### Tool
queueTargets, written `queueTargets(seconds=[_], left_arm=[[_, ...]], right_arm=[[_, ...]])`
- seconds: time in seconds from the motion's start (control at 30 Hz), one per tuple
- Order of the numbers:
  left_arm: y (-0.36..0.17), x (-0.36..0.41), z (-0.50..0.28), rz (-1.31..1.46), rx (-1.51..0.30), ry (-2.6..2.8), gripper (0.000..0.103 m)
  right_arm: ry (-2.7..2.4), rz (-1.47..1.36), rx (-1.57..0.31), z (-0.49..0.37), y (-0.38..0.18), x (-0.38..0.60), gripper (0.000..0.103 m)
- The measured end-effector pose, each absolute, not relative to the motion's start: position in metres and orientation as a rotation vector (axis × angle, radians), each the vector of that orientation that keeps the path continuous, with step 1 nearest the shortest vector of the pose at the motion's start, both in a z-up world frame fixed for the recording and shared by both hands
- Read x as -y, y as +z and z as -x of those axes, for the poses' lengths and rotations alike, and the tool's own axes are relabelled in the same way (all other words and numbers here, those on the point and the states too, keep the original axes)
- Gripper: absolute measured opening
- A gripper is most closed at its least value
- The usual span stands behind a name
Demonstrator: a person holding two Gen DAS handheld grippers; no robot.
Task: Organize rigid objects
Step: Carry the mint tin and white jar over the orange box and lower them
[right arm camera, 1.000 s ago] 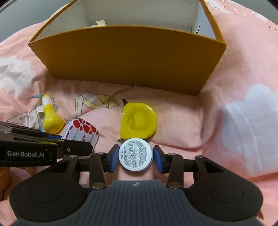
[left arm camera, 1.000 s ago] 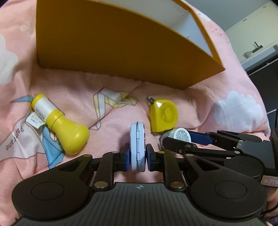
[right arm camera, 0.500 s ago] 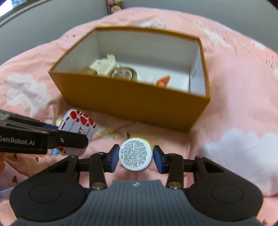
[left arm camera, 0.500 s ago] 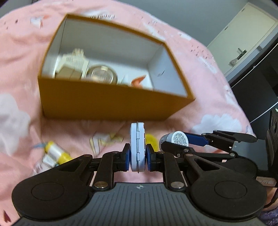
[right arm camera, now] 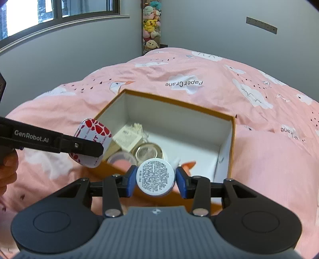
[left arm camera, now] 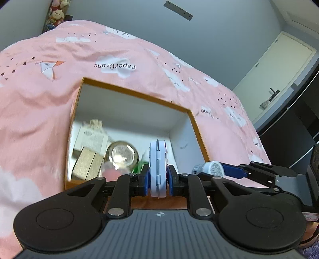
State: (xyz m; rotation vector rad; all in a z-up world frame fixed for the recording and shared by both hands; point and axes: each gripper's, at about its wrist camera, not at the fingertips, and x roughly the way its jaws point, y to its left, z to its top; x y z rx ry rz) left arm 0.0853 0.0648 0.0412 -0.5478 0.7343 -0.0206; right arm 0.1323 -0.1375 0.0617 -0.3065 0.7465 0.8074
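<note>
Above the near rim of the orange box (left arm camera: 199, 131), the left gripper (left arm camera: 158, 179) is clamped on a flat white tin (left arm camera: 158, 169), held on edge with its hinge facing the camera. From the right wrist view this tin (right arm camera: 92, 142) shows a red-patterned lid and hangs over the box's near left corner, outside the left wall. The right gripper (right arm camera: 155, 179) is closed around a small round white tin (right arm camera: 155, 177), its printed label facing the camera, poised over the box's near wall. From the left wrist view, the round tin (left arm camera: 211, 168) sits to the right of the flat tin and apart from it, near the box's near right corner.

The box (right arm camera: 232, 139) lies open on a pink quilt (right arm camera: 269, 159) printed with clouds and paper cranes. Its contents gather along the near left part of the floor: a wooden block (left arm camera: 87, 163), a white card packet (left arm camera: 91, 137), a round glass-topped jar (left arm camera: 122, 154), a clear lidded cup (right arm camera: 121, 159) and a small orange piece (right arm camera: 188, 164). Bare white floor remains in the far and right portions, beside the right wall.

Beyond the quilt stand a grey wall, a window (right arm camera: 39, 14) at far left, and a column of plush toys (right arm camera: 150, 25) in the corner. A pale door (left arm camera: 279, 79) is visible at far right in the left wrist view.
</note>
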Motion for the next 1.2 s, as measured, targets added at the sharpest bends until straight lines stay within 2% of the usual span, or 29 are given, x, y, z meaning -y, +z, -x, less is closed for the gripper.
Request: queueTargets(seconds=[0.2, 0.57, 1.2], left_arm=[[0.021, -0.064, -0.133, 0.535, -0.776, -0.028, 0.020], [-0.020, -0.074, -0.221, 0.553, -0.863, -0.005, 0.020], [-0.059, -0.101, -0.268, 0.620, -0.988, 0.047, 0.020]], right_arm=[[0.799, 0.312, -0.812, -0.171, 0.041, 0.116, 0.042], [0.717, 0.517, -0.867, -0.241, -0.012, 0.069, 0.042], [0.727, 0.563, -0.920, -0.280, -0.049, 0.031, 0.042]])
